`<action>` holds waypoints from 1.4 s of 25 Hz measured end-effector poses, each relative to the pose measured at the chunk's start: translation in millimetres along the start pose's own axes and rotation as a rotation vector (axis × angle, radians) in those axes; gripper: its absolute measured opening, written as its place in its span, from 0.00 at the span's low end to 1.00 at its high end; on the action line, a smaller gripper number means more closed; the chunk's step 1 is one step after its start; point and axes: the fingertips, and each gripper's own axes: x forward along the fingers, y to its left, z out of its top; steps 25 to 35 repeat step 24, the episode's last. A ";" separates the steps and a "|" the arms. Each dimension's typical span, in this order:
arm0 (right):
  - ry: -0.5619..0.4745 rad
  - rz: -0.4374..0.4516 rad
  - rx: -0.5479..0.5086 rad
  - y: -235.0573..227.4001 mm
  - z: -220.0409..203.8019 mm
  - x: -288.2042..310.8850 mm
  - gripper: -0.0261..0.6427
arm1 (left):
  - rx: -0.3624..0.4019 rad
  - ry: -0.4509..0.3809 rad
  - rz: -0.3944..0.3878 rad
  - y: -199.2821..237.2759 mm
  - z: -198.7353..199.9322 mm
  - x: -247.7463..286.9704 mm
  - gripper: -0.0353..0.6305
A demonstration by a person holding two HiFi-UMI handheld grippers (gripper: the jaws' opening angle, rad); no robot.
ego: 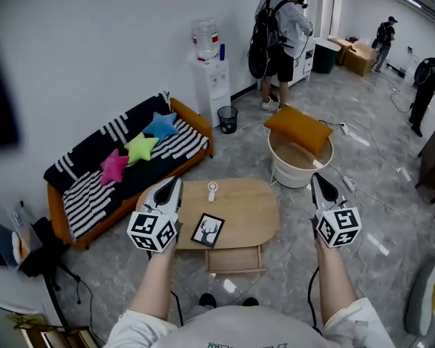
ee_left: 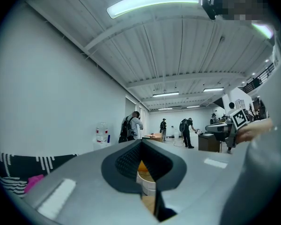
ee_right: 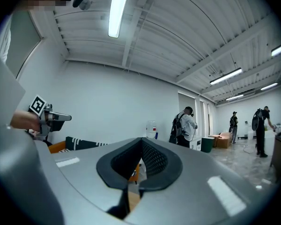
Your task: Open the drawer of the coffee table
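Counter: low oval counter of pale wood (ego: 239,201), standing on the grey floor straight ahead of the person in the head view.
Drawer: pale wooden drawer (ego: 235,259) juts out from under the counter's near edge, pulled open. It is seen too steeply to tell whether anything lies inside.
Left hand-held gripper: grey body with black pads (ego: 176,182) (ee_left: 141,142), held over the counter's near-left edge and pointing level. Its jaws meet at the tips with nothing between them, and it touches neither counter nor drawer.
Right hand-held gripper: same make (ego: 316,178) (ee_right: 141,140), held off the counter's right end and well apart from the drawer. Its jaws are closed together and empty.
On the counter: a black framed picture of a white antlered deer (ego: 208,230) lies near the near edge, just beside the left hand-held gripper. A small white object (ego: 212,189) sits toward the far edge, too small to identify.
Around the counter: an orange sofa with a black-and-white striped throw (ego: 123,165) stands beyond its left side. A round white tub (ego: 293,167) topped by an orange cushion (ego: 299,127) stands near its far-right end.
Hidden: the counter's legs are out of sight. In both gripper views the grey bodies fill the lower half, leaving only a sliver of pale wood below the jaw tips. A dark blur covers the head view's left edge.
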 end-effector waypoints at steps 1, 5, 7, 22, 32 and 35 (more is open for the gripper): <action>0.001 0.000 -0.002 -0.4 1.1 -0.8 0.04 | 0.001 0.000 -0.003 -2.0 1.2 0.6 0.05; -0.006 0.004 -0.002 0.1 3.9 -2.9 0.04 | 0.003 0.000 -0.015 -8.7 3.1 3.7 0.05; -0.007 0.005 -0.003 0.8 1.4 -6.1 0.04 | 0.005 0.002 -0.022 -12.4 0.6 3.7 0.05; -0.013 0.034 -0.011 -6.2 2.0 -16.5 0.04 | 0.031 0.020 -0.043 -32.2 -1.1 9.2 0.05; -0.016 0.038 -0.012 -6.5 1.7 -17.4 0.04 | 0.033 0.019 -0.040 -32.9 -1.5 8.7 0.05; -0.016 0.038 -0.012 -6.5 1.7 -17.4 0.04 | 0.033 0.019 -0.040 -32.9 -1.5 8.7 0.05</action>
